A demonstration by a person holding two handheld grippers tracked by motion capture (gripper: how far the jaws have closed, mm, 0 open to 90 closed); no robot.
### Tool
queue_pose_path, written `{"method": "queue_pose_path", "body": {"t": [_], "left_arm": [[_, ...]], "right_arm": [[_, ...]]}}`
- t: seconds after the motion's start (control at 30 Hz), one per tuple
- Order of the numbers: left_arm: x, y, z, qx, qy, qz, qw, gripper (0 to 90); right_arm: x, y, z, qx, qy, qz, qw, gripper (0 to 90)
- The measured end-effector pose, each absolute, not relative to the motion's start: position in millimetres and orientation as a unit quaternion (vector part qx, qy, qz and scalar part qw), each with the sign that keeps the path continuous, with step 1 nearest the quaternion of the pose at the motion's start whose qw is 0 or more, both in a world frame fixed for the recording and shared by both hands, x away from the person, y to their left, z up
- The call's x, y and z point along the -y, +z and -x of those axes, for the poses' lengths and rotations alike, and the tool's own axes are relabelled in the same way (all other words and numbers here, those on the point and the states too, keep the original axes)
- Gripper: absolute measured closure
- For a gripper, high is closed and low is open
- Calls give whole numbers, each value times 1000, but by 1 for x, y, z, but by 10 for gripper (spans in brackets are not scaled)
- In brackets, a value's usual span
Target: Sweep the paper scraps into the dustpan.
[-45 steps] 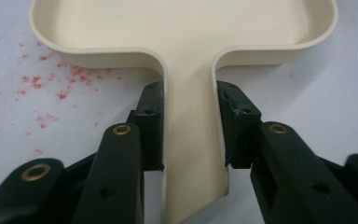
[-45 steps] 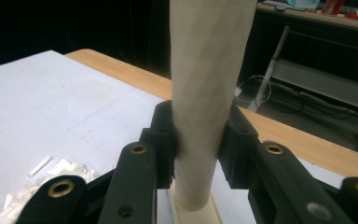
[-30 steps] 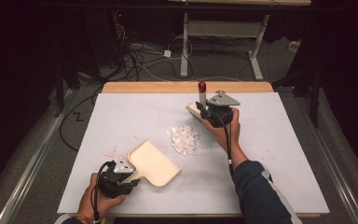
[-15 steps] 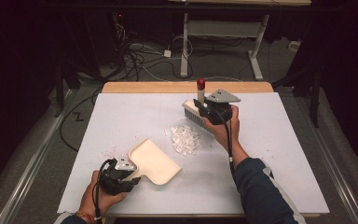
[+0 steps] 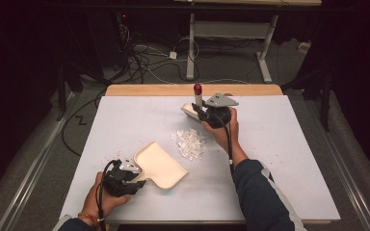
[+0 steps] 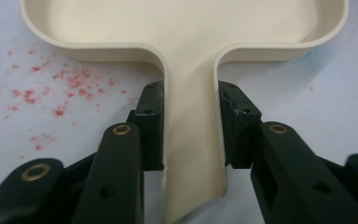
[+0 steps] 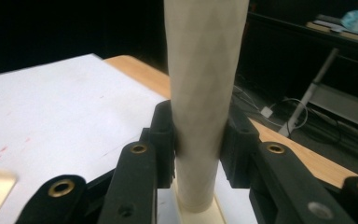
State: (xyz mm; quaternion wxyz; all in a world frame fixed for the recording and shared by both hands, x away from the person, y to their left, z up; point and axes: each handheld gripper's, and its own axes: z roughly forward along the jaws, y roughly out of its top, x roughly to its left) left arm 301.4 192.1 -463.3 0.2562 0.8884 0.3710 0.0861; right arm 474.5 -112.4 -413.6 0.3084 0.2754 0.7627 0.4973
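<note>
My left gripper (image 5: 139,180) is shut on the handle of a cream dustpan (image 5: 161,166) that lies flat on the white table cover (image 5: 279,159) near the front left. In the left gripper view the pads (image 6: 151,126) press both sides of the dustpan handle (image 6: 193,140). Farther back, my right gripper (image 5: 203,111) is shut on the upright cream handle of a brush (image 5: 198,97) with a red tip. The brush handle (image 7: 205,70) stands between the right gripper's jaws. A pile of white paper scraps (image 5: 191,143) lies between brush and dustpan.
Red specks (image 6: 60,88) dot the cover left of the dustpan. A wooden table edge (image 5: 192,90) runs along the back, with cables and metal desk legs (image 5: 191,43) on the dark floor beyond. A sleeve (image 5: 260,192) crosses the front right.
The right gripper and brush have shifted slightly to the left at the back of the table. The left gripper and dustpan have stayed put.
</note>
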Motion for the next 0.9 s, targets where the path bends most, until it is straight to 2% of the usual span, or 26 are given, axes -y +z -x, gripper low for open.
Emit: {"method": "queue_pose_path", "body": {"t": [0.4, 0.9], "left_arm": [[-188, -463, -314, -366, 87, -895, 239, 631], [-173, -461, -321, -365, 89, -899, 224, 631]], "right_arm": [[105, -419, -446, -768, 534, -244, 256, 689], [100, -422, -419, -755, 558, -247, 238, 691]]}}
